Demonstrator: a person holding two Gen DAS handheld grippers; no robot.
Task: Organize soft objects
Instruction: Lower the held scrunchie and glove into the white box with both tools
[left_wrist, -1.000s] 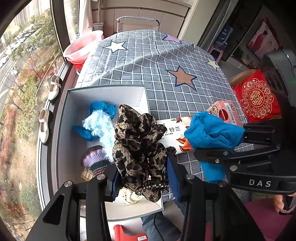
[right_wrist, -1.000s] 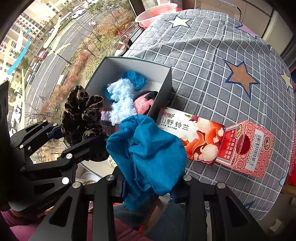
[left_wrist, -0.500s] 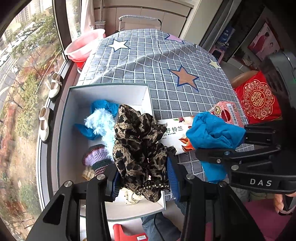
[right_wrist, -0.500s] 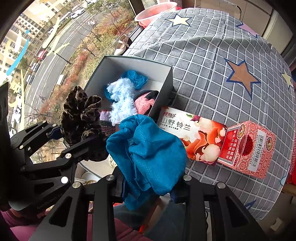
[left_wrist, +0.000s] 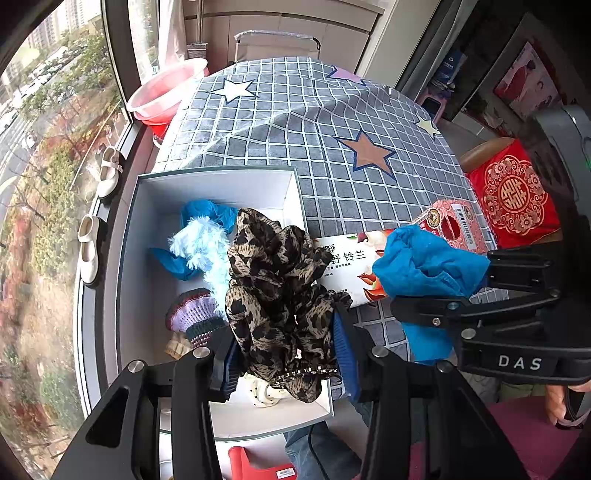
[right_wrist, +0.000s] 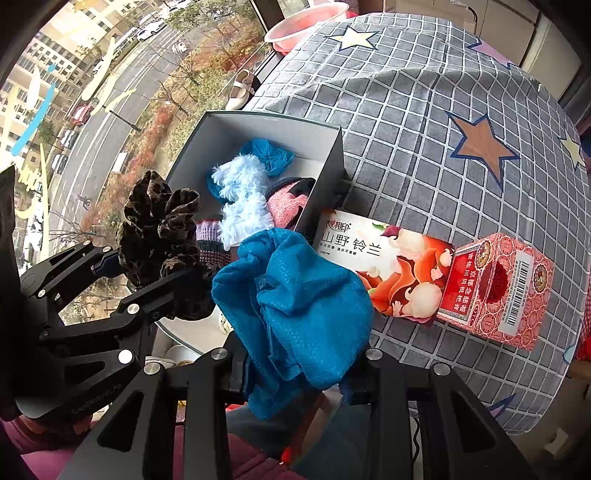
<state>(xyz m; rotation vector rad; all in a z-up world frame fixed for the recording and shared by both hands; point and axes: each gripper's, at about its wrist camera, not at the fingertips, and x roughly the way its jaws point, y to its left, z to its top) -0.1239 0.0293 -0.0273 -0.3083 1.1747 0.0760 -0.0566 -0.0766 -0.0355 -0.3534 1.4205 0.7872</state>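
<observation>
holding, in your left gripper (left_wrist: 284, 354): one leopard-print cloth (left_wrist: 277, 291), bunched, pinched between the blue pads, hanging over the near right part of the white box (left_wrist: 129, 258). not yet released.

holding, in your right gripper (right_wrist: 295, 369): one teal cloth (right_wrist: 295, 295), crumpled, clamped tight with the jaws narrow. it hangs over the near table edge, just right of the box wall and just beside the tissue pack (right_wrist: 384, 266), not over the box.

already in the box, your count so far:
- one fluffy pale-blue piece (left_wrist: 203, 251), middle
- one teal net piece (left_wrist: 207, 212), far side, partly under the fluffy one
- one striped knitted piece (left_wrist: 195, 314), near left
- one pink knitted piece (right_wrist: 290, 203), against the right wall
- one pale spotted piece (left_wrist: 266, 393), near end, mostly hidden under the leopard cloth

left on the checked tablecloth (left_wrist: 295, 122): the tissue pack and the red carton (right_wrist: 498, 288), both hard packaging, likely not your concern. no other loose soft item shows on the cloth.

status, as a judgement: sorting looks nearly finished. two items remain, both in your grip. the leopard cloth looks ready to drop; the teal cloth would need carrying left over the box wall first.
</observation>
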